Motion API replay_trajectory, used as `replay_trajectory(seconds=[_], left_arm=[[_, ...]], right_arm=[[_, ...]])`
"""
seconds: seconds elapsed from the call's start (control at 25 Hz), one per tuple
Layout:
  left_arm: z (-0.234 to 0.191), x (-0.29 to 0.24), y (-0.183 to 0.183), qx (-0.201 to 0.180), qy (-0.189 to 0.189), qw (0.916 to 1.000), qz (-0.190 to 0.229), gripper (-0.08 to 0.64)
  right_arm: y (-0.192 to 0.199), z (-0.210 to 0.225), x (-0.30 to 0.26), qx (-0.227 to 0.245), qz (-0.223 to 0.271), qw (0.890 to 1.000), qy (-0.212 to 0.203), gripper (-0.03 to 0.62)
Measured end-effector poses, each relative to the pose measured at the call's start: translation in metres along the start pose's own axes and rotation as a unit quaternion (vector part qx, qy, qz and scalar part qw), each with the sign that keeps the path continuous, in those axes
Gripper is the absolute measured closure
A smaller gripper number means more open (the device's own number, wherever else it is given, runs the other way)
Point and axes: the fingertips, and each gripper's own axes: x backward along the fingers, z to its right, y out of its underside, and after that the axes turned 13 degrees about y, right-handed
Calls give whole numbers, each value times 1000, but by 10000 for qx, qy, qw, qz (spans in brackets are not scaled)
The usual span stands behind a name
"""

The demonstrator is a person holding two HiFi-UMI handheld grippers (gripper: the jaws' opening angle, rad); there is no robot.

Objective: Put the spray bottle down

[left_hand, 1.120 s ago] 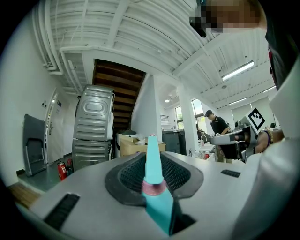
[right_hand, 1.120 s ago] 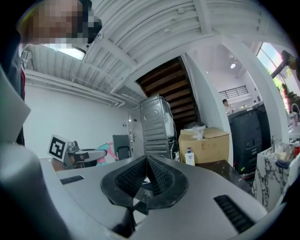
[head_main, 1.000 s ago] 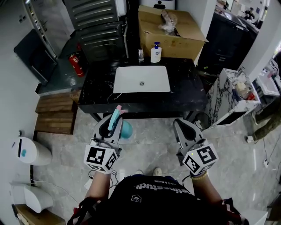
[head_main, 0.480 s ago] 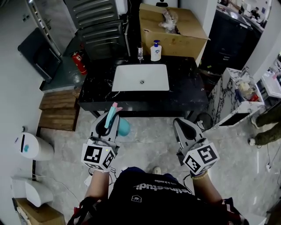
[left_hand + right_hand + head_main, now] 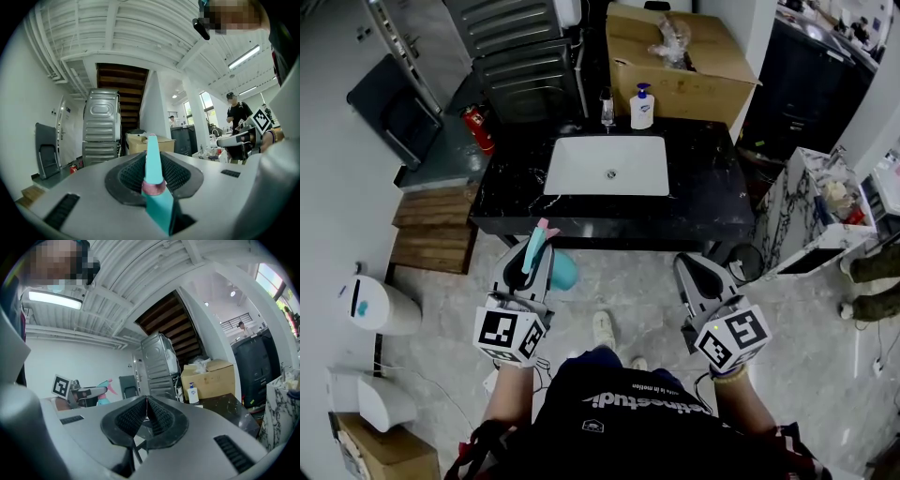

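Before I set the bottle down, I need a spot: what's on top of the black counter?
White sink, pump bottle and small clear item at the back; the held spray bottle covers some counter edge.

Workshop-like hall — black sink counter (image 5: pixel 703 187) (marbled), cardboard box (image 5: pixel 675 89), fire extinguisher (image 5: pixel 479 128).

A black marble desk (image 5: pixel 703 197) with an inset white sink (image 5: pixel 607 166) stands on a grey stone floor (image 5: pixel 619 291). A cardboard box (image 5: pixel 675 70) sits behind it. Wooden steps (image 5: pixel 431 230) lie left, beside a white wall (image 5: pixel 337 169).
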Motion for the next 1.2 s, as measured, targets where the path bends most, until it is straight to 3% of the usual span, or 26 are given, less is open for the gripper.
replay_trajectory(seconds=[0.28,0.52,0.68,0.8,0.96,1.2], left_arm=[[-50,-41,23,146,-15,9999,20,457],[-132,-89,31,140,40,9999,91,456],[-187,-128,31,314,283,9988,232,456],[-217,-155,31,223,535,9979,279,457],[-247,-185,37,101,702,9971,258,457],[-266,-207,47,215,635,9976,162,456]], right_arm=[[4,12,-60,78,-147,9999,42,551],[-10,21,-149,223,-144,9994,212,551],[-28,18,-210,309,-68,9988,365,551],[-41,18,-249,408,7,9977,535,551],[-50,18,-285,413,71,9970,658,551],[-47,29,-316,445,-150,9972,577,551]])
